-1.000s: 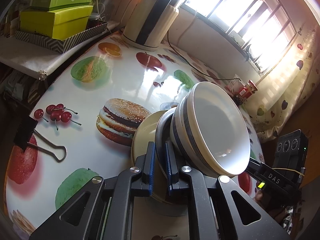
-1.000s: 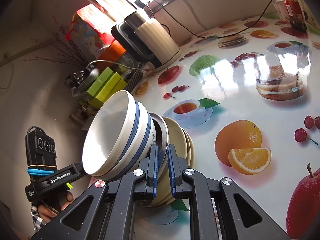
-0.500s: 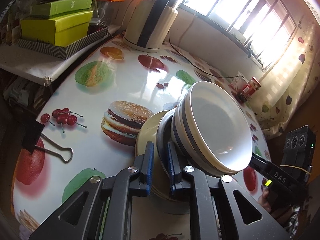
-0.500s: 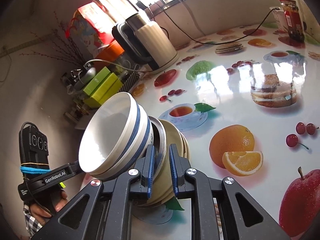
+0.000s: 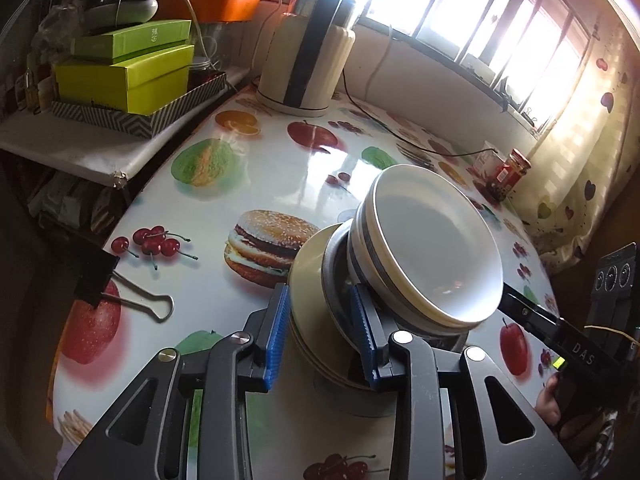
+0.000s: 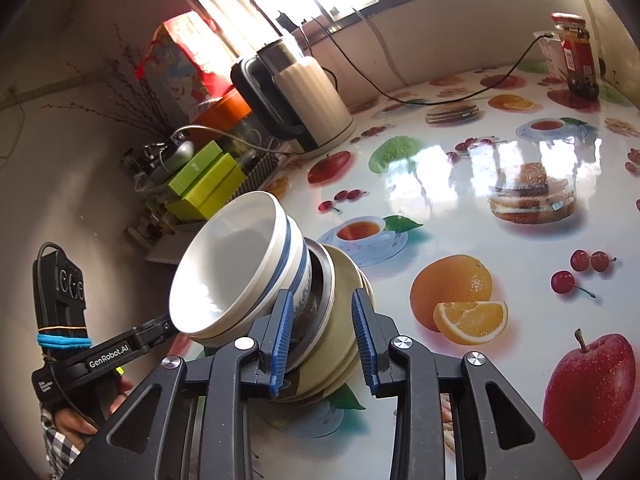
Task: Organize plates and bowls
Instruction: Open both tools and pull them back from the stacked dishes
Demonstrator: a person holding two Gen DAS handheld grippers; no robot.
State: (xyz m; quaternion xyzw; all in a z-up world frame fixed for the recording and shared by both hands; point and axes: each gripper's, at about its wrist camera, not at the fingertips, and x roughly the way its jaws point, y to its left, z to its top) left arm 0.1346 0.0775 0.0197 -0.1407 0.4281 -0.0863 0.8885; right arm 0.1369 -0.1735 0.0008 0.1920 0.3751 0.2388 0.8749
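Note:
A stack of dishes sits on the fruit-print table: cream plates (image 5: 308, 272) at the bottom, a steel dish (image 5: 332, 276) on them, and nested white bowls with blue bands (image 5: 432, 256) on top. My left gripper (image 5: 320, 336) is open, its blue pads standing either side of the plates' near rim. My right gripper (image 6: 322, 344) is open on the opposite side, its jaws also astride the plates (image 6: 340, 320) under the bowls (image 6: 240, 272). Each gripper shows in the other's view.
A cream electric kettle (image 5: 308, 52) with its cord stands at the table's back. Green boxes (image 5: 128, 72) sit on a side shelf. A black binder clip (image 5: 104, 276) lies at the left edge. A red-lidded jar (image 5: 512, 168) stands by the window.
Both grippers' jaws have opened wide from nearly shut around the plates' rims. The stack now rests on the table, with the view pulled back a little.

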